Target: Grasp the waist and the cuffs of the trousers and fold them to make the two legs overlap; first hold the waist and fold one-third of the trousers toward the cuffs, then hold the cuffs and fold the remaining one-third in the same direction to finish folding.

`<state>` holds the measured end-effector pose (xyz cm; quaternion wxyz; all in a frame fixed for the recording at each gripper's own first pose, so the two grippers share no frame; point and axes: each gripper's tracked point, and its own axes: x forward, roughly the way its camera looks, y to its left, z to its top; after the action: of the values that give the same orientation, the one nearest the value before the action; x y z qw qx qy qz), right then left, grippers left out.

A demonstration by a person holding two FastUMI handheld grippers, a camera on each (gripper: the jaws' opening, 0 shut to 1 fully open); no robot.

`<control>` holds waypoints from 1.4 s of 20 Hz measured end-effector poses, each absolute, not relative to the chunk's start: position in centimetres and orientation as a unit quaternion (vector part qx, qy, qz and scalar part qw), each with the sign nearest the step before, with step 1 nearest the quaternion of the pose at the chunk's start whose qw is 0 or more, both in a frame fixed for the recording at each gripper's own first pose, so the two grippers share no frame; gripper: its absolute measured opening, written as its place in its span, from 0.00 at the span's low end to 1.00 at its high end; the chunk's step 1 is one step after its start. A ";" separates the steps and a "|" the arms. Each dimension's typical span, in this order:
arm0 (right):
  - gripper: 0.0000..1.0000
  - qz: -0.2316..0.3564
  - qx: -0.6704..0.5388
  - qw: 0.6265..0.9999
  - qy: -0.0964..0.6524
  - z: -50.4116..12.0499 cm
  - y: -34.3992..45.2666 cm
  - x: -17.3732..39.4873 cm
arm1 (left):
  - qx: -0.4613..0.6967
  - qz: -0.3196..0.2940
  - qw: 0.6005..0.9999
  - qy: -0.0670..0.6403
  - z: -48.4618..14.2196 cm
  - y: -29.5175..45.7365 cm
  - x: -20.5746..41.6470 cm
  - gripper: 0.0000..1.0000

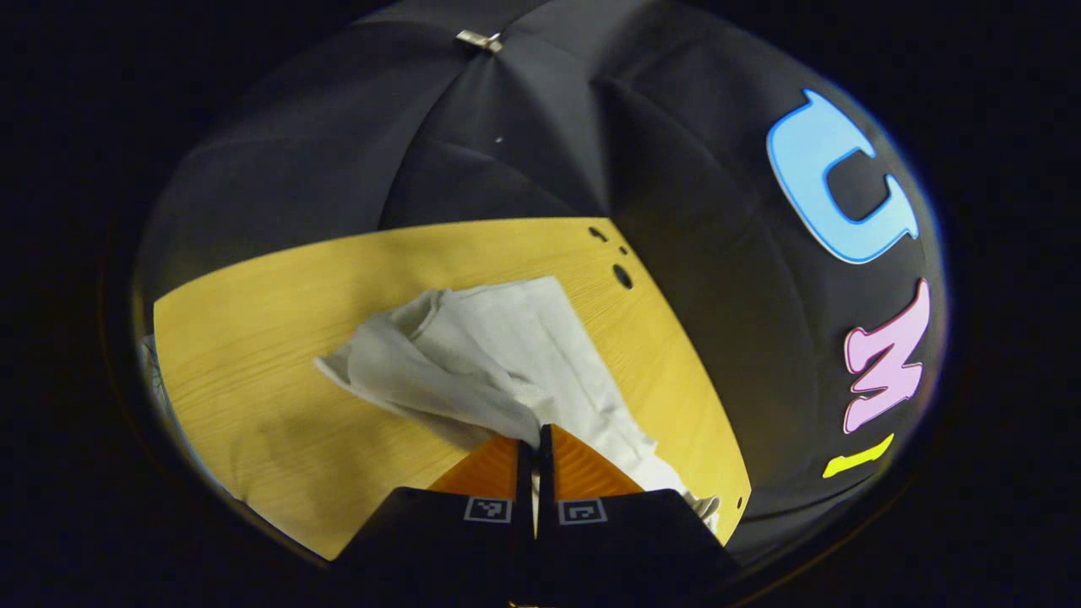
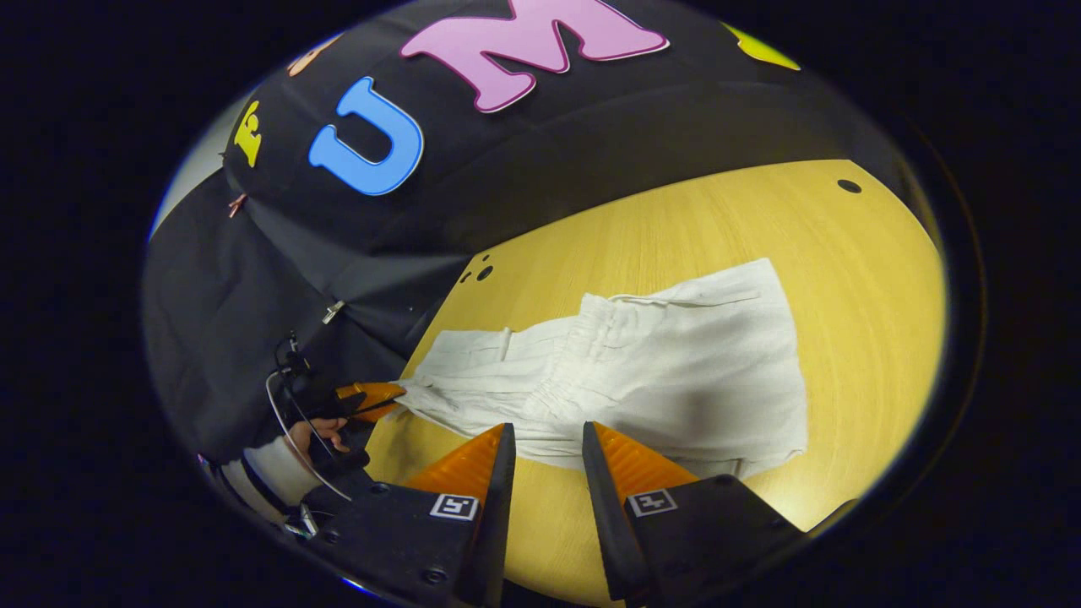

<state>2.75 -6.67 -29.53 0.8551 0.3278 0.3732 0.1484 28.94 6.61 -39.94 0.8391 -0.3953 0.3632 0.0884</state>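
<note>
White trousers (image 2: 676, 363) lie partly folded on the yellow wooden table (image 2: 676, 219), with a gathered band crossing their middle. In the right gripper view my right gripper (image 2: 546, 441) stands open at the cloth's near edge, with nothing between its fingers. Farther left, the left gripper (image 2: 372, 397), held by a hand (image 2: 325, 435), pinches the narrow end of the trousers. In the left gripper view my left gripper (image 1: 536, 439) is shut on a bunched corner of the trousers (image 1: 498, 355), which rises in a lifted fold and stretches away over the table (image 1: 279, 338).
The table has small round holes near its corner (image 1: 622, 276) (image 2: 484, 273) and another hole far right (image 2: 849, 186). Black cloth walls close in right behind the table's edges. A metal clip (image 1: 479, 39) holds the cloth up high.
</note>
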 end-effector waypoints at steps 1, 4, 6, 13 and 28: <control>0.49 0.141 0.333 0.856 0.370 -29.1 -7.7 2.5 | -0.385 0.082 0.846 0.359 -39.3 5.9 29.5 0.06; 0.49 0.122 0.348 0.859 0.355 -27.7 -10.7 2.1 | -0.368 0.056 0.865 0.335 -36.4 3.8 31.6 0.06; 0.49 0.111 0.349 0.864 0.345 -27.0 -12.6 1.6 | -0.358 0.059 0.864 0.348 -36.7 3.1 31.6 0.06; 0.49 0.086 0.350 0.863 0.355 -28.2 -15.7 -0.5 | -0.441 0.173 0.785 0.400 -44.1 7.8 25.7 0.06; 0.49 0.079 0.359 0.860 0.354 -28.3 -16.3 0.2 | -0.377 0.232 0.770 0.459 -47.7 7.8 28.9 0.11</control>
<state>0.24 -16.30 -28.28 0.8599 0.3589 0.3544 0.0786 28.89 7.80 -47.68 0.7704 -0.3765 0.4593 0.2319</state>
